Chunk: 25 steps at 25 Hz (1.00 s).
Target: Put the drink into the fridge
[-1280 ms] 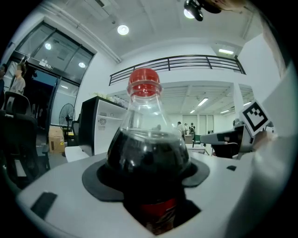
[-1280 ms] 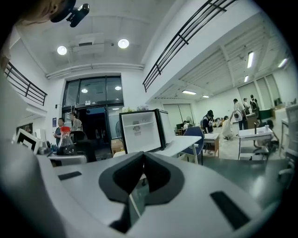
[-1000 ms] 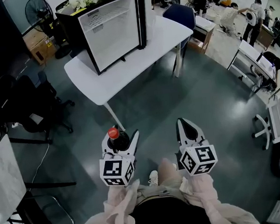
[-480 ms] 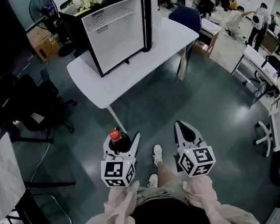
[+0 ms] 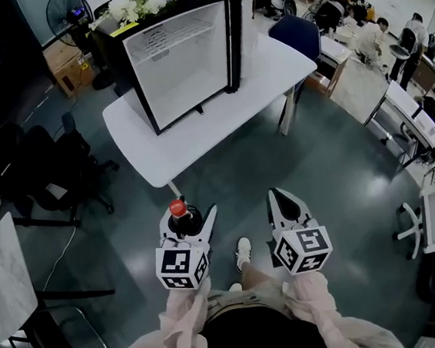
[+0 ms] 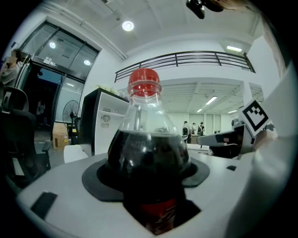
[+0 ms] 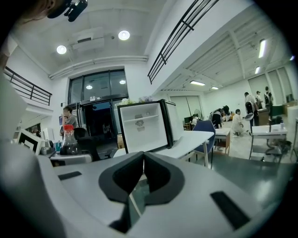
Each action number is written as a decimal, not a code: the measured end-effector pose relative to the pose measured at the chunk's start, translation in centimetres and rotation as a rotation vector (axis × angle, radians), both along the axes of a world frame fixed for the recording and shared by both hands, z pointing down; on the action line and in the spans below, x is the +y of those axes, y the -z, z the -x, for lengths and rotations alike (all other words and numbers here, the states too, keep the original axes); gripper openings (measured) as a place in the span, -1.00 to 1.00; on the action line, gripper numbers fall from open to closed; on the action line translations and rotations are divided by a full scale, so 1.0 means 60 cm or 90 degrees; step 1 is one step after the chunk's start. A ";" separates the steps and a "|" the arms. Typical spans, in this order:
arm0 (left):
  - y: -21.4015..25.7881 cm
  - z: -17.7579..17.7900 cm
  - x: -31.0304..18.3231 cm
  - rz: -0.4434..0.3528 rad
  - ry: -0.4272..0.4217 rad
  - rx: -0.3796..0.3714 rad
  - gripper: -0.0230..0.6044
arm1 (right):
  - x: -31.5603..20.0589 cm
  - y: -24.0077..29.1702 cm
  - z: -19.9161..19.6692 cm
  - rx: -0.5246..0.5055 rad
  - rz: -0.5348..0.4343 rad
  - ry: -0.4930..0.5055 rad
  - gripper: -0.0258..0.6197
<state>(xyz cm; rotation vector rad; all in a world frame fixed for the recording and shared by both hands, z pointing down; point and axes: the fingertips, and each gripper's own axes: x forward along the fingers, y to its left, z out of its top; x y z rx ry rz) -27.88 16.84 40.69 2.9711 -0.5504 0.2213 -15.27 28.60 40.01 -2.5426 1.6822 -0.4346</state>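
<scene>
Left gripper [image 5: 188, 214] is pinching an upright cola bottle [image 6: 148, 153], red cap on, out over the floor and well short of the open mini fridge [image 5: 183, 65] on the white table [image 5: 198, 136]. Its red label [image 6: 157, 214] is too blurry to read a brand. Right gripper [image 5: 280, 200] has its jaws pressed together on nothing.

One bottle [image 5: 180, 216], one fridge [image 5: 183, 65], one table [image 5: 198, 135] beneath it, one fan [image 5: 68, 8] and two grippers [image 5: 188, 211] [image 5: 276, 195].

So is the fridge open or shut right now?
Open. The fridge shows its white inside to the head view, and its door stands swung out at the right side.
</scene>
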 end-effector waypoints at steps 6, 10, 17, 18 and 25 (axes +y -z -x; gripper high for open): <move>0.011 -0.060 -0.054 -0.001 0.014 0.005 0.08 | -0.061 0.006 -0.070 -0.003 -0.001 0.015 -0.88; 0.014 -0.099 -0.091 0.000 0.031 0.003 0.08 | -0.103 0.011 -0.111 -0.002 0.001 0.032 -0.88; 0.014 -0.169 -0.142 -0.001 0.053 0.002 0.08 | -0.152 0.008 -0.194 -0.008 0.005 0.039 -0.88; 0.014 -0.179 -0.147 0.000 0.055 0.004 0.08 | -0.157 0.006 -0.204 -0.009 0.006 0.040 -0.88; -0.006 -0.227 -0.160 0.003 0.061 0.005 0.08 | -0.177 -0.019 -0.256 -0.017 0.011 0.046 -0.88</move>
